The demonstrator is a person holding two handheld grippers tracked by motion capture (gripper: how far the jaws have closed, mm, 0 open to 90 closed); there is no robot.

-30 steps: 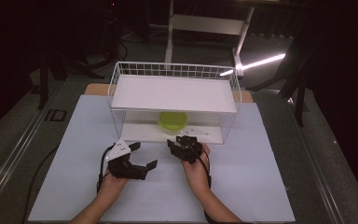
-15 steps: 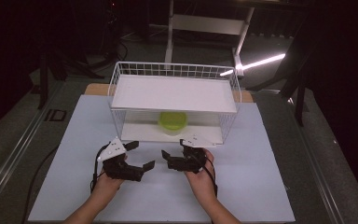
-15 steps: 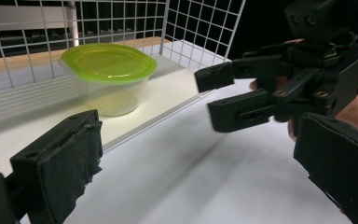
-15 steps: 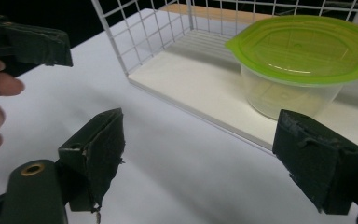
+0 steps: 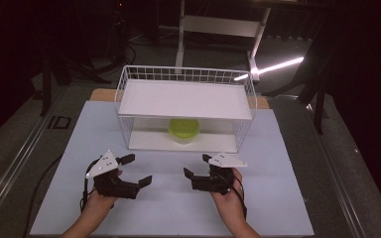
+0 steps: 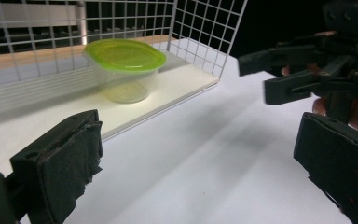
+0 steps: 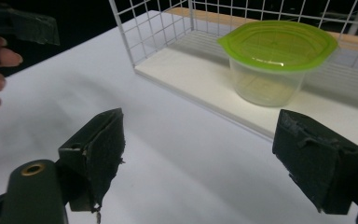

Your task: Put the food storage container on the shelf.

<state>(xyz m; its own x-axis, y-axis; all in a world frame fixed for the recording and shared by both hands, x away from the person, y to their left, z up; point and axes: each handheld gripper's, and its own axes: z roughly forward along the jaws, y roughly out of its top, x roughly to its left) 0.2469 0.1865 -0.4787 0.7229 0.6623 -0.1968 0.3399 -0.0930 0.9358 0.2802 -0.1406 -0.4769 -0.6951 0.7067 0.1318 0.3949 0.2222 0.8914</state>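
A clear tub with a lime-green lid [image 5: 183, 130] stands on the lower shelf of a white wire rack [image 5: 186, 99]. My left gripper [image 5: 137, 170] rests open on the white table in front of the rack's left half, with nothing between its jaws. My right gripper [image 5: 197, 165] is open and empty in front of the right half. The two face each other. In the left gripper view the tub [image 6: 123, 70] lies beyond the open left gripper [image 6: 196, 158], with the right gripper [image 6: 307, 70] at upper right. In the right gripper view the tub [image 7: 277, 60] sits beyond the open right gripper [image 7: 214, 154].
The white table top [image 5: 278, 198] spreads around the rack, with a wooden strip [image 5: 101, 94] behind it. The rack's upper shelf is bare. Dark floor, a rail [image 5: 25, 148] at the left and a white stand [image 5: 218, 25] lie past the table.
Both hands have drawn back a little from the rack toward the near edge and slightly apart. Both grippers stay open, and the tub has not moved.
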